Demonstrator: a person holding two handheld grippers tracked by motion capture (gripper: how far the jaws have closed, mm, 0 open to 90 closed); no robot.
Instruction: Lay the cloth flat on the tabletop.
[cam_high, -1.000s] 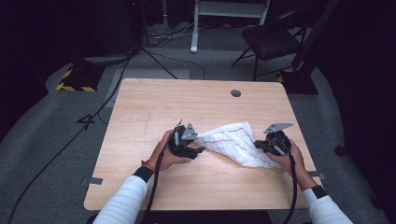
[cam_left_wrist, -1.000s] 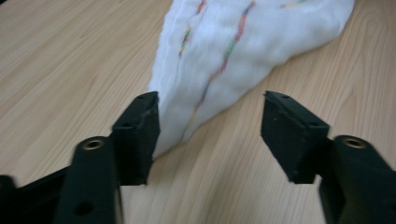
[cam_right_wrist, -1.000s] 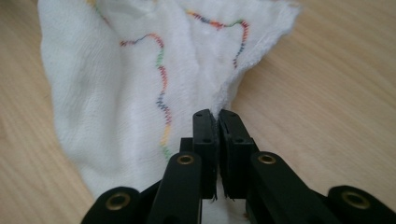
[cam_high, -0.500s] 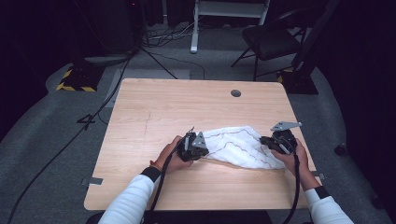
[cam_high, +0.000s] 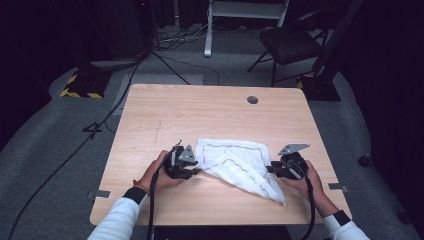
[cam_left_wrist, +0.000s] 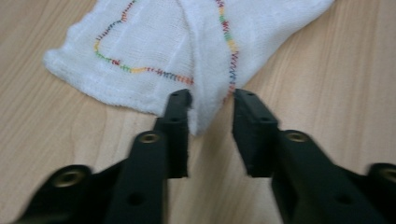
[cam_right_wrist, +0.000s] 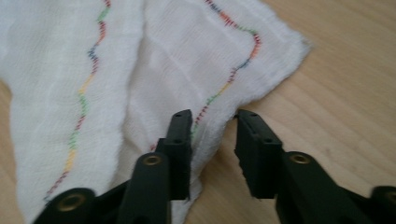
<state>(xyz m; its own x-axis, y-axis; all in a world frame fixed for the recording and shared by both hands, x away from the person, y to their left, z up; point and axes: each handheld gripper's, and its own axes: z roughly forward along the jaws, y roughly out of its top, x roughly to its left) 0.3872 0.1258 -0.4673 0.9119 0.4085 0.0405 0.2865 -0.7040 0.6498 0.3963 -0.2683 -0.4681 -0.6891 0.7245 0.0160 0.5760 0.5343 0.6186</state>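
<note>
On the wooden table (cam_high: 150, 115), toward its near edge, a white cloth (cam_high: 235, 160) with multicoloured stitching lies partly folded. At its left corner sits the left gripper (cam_high: 192, 167): its jaws have just been opening and stand apart, a fold of cloth lying between them unpinched. At the cloth's right edge, the right gripper (cam_high: 272, 169) has jaws likewise just opened, spread over the hem without pinching it
</note>
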